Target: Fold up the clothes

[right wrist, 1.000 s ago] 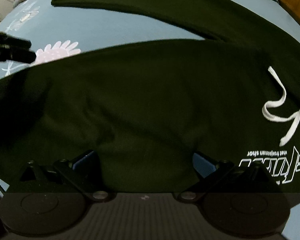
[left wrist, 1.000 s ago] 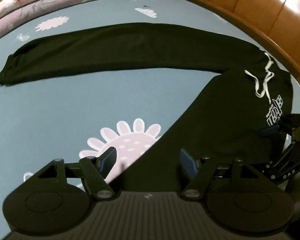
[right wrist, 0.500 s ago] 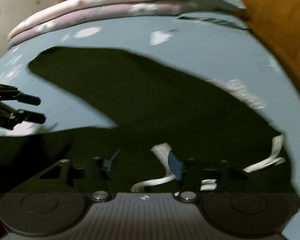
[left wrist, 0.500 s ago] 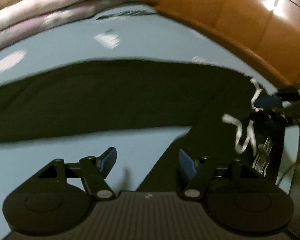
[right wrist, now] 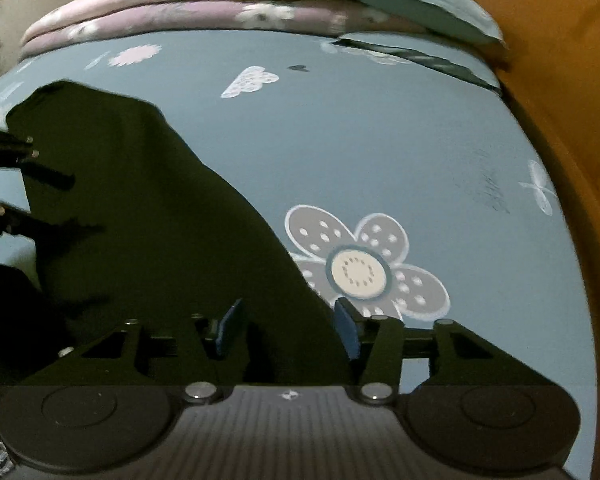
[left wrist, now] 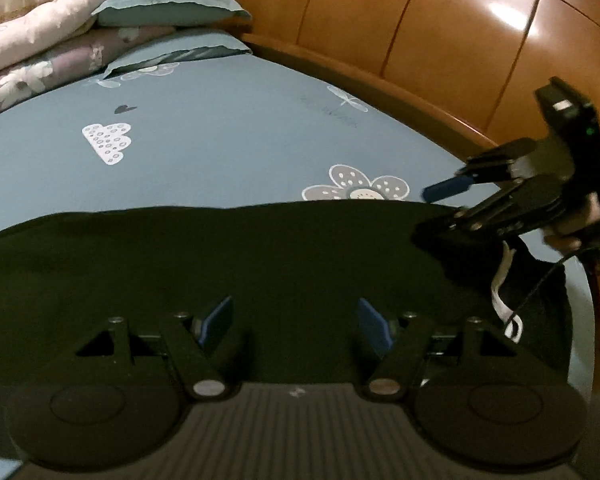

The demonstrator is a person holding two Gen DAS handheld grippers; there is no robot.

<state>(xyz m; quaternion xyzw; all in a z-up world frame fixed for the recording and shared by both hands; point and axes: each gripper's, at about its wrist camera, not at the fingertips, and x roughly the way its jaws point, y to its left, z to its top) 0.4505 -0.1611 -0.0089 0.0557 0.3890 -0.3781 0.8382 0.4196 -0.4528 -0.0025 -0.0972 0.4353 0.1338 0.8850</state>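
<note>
- Left wrist view takes in the bed [left wrist: 228, 128], the largest thing here, covered in a blue sheet printed with clouds, hearts and grey flowers.
- Behind the bed on the far right, a glossy wooden headboard [left wrist: 440, 32] curves along its edge.
- At the far left, a stack of folded floral quilts [left wrist: 32, 44] lies on the bed, with a blue pillow [left wrist: 168, 4] on top of it.
- Black trousers [left wrist: 220, 272] lie spread across the near part of the sheet, their far edge just short of a printed grey flower [left wrist: 356, 188].
- From the right wrist view, the trousers [right wrist: 148, 232] fill the left and near-centre area, tapering toward the far left, while the sheet to the right lies bare.
- A white drawstring [left wrist: 504, 280] hangs at the right end of the garment, beside the right claw.
- The left claw [left wrist: 296, 324] sits low over the black cloth with its blue pads apart, gripping nothing.
- The right claw [right wrist: 286, 332] also has its pads spread; the trouser edge runs up between them, but the pads do not pinch it.
- In the left wrist view, the right claw [left wrist: 444, 216] appears at the right, its fingers at the garment's far right edge, held by a person's hand [left wrist: 568, 240].
</note>
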